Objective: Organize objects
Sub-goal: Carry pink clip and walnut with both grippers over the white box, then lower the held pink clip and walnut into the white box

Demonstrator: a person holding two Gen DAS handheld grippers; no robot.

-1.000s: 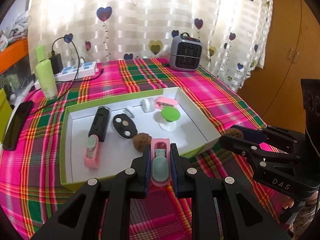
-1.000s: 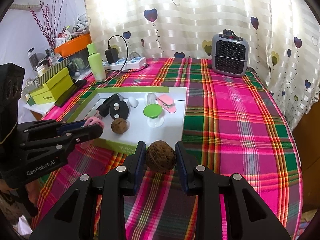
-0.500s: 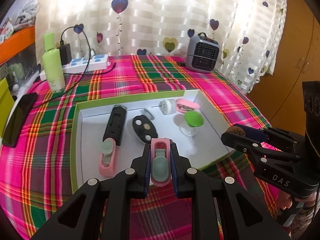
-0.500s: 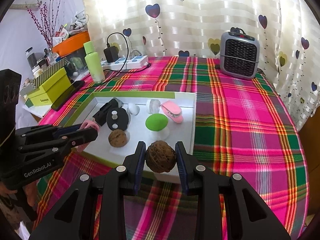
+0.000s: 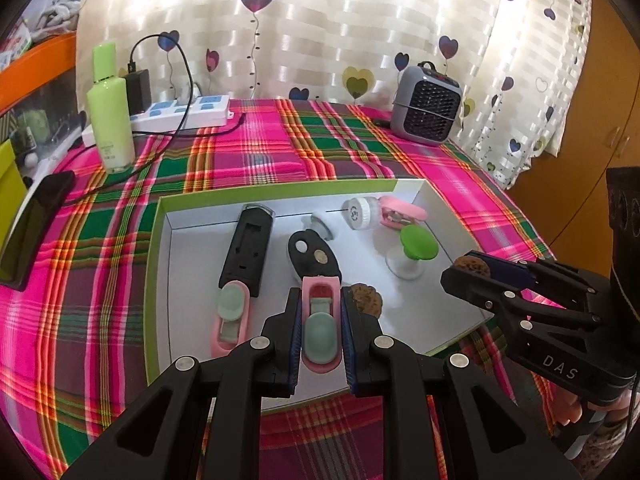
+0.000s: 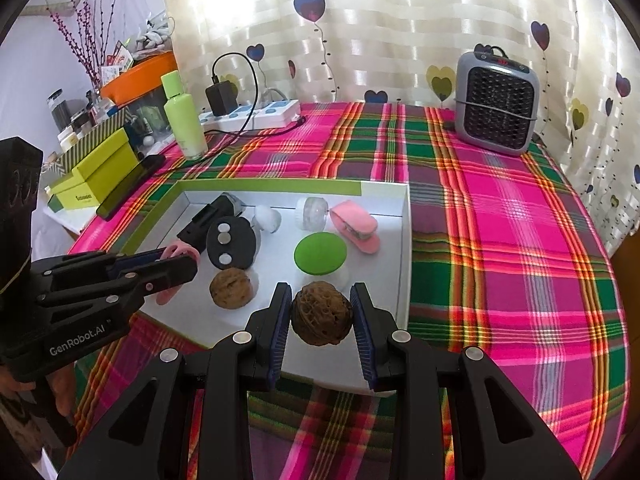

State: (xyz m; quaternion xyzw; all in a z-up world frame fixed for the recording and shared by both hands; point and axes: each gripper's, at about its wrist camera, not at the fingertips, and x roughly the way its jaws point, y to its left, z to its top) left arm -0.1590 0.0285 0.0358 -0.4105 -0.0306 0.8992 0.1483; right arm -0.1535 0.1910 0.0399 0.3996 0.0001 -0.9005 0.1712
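Both your grippers have advanced from the tablecloth edge to above the shallow white cardboard tray with green rim [image 5: 276,188], so both drops look imminent. Your left gripper [image 5: 320,320] is clamped tight on a glossy pink plastic clip with a mint oval pad [image 5: 319,326], above the tray's near half. Your right gripper [image 6: 322,314], jaws part-open, pinches a wrinkled, hard brown walnut [image 6: 321,312] over the tray's near edge, beside a smoother walnut [image 6: 232,289] resting inside.

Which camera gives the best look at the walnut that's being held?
The right wrist view: the held walnut sits front and centre between the right gripper's pads, wrinkles clear. The left wrist view shows only its top peeking above that gripper from the side.
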